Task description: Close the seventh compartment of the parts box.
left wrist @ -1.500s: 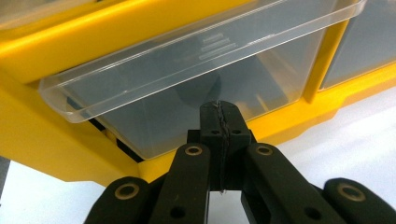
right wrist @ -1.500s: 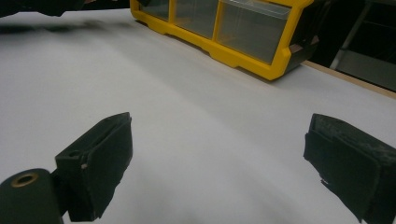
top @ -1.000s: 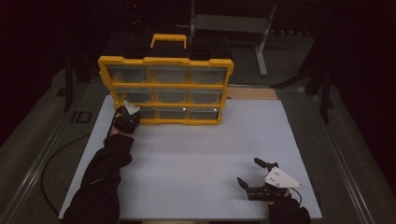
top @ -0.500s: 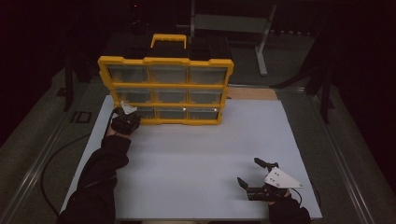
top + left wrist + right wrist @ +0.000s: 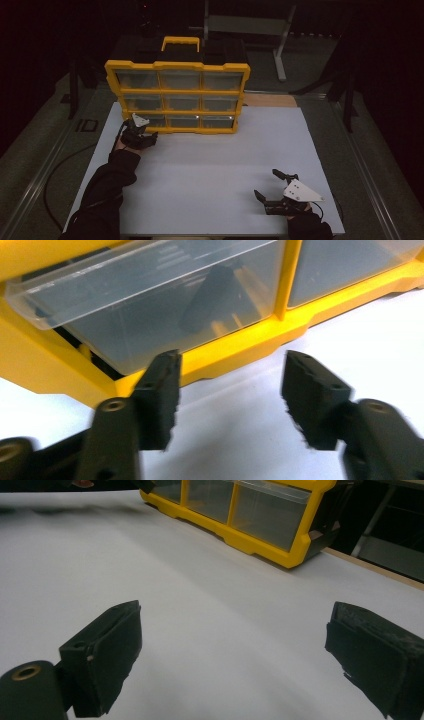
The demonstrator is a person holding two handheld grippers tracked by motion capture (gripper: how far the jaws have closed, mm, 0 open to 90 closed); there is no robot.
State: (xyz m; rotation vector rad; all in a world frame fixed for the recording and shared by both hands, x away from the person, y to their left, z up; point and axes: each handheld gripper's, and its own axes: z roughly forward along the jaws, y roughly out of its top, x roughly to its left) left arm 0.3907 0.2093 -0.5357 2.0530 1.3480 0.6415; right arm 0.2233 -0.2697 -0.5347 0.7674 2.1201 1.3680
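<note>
A yellow organizer (image 5: 177,65) with a black handle and clear drawers stands upright at the back of the white table (image 5: 210,160). My left gripper (image 5: 142,135) sits right at its bottom-left drawer (image 5: 150,120). In the left gripper view that drawer (image 5: 165,305) juts slightly out of the yellow frame, with a dark thing (image 5: 207,300) dimly seen inside it. The left gripper (image 5: 231,360) has just been opening its jaws; nothing is between them. My right gripper (image 5: 266,183) rests open near the front right of the table, nothing between its jaws (image 5: 235,612).
A wooden strip (image 5: 270,100) edges the table behind the organizer's right side. A grey metal stand (image 5: 250,25) is on the dark floor behind. A cable (image 5: 55,175) loops along the table's left side. The organizer's right end (image 5: 300,530) lies far ahead of the right gripper.
The left gripper's jaws have gone from shut to open at the bottom-left drawer, and the hand has eased slightly back from the organizer. The right gripper has stayed put.
</note>
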